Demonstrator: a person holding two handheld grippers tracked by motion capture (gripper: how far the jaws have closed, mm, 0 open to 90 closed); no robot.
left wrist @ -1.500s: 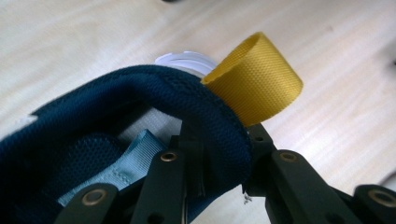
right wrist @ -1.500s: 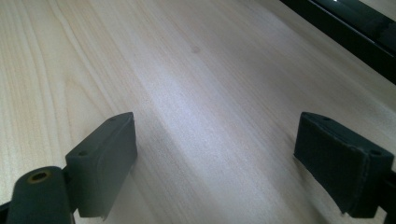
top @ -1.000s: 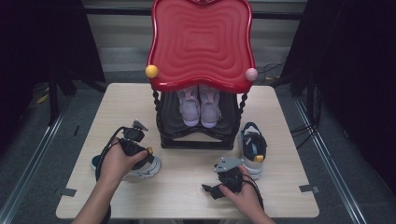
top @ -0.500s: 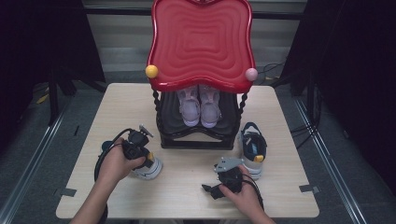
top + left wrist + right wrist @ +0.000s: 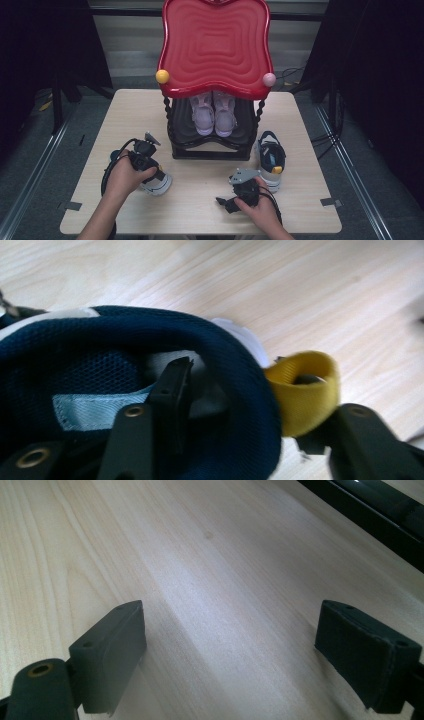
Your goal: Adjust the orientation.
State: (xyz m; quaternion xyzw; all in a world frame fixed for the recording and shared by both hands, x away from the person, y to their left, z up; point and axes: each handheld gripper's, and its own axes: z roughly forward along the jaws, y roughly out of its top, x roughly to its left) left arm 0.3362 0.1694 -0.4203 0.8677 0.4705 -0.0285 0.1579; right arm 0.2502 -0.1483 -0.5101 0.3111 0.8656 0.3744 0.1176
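On the tabletop's [image 5: 125,110] front-left, just ahead of the left hand [image 5: 122,176], lies a navy and white sneaker [image 5: 156,184], sole down. Left gripper [image 5: 144,159] sits right over its heel end. From the left gripper view: one jaw is down inside the shoe opening, the other is outside the collar next to the yellow heel loop [image 5: 305,392], so the navy heel collar [image 5: 240,405] stands between the jaws. Jaws about half open and have just been opening again after a squeeze; I can't tell if the pads press on the collar right now, looks loose.

Key relation: the shoe is directly under and between the left jaws, the heel is the part nearest them. From the high view the long axis seems to run roughly left-right across the table; most of the shoe is hidden under the hand, so I can't call the toe direction. The left hand is the one on it, the right is well apart.

Right gripper [image 5: 239,192] rests at the front-right; jaws wide with nothing between them, bare wood only in the right gripper view.

Matching sneaker [image 5: 270,160] stands right of the black shoe rack [image 5: 210,145], toe pointing away from the person. A pale pink pair [image 5: 214,112] sits on the rack's shelf under the red tray top [image 5: 215,45]

My read: a regrasp on the heel is in hand, close jaws before lifting
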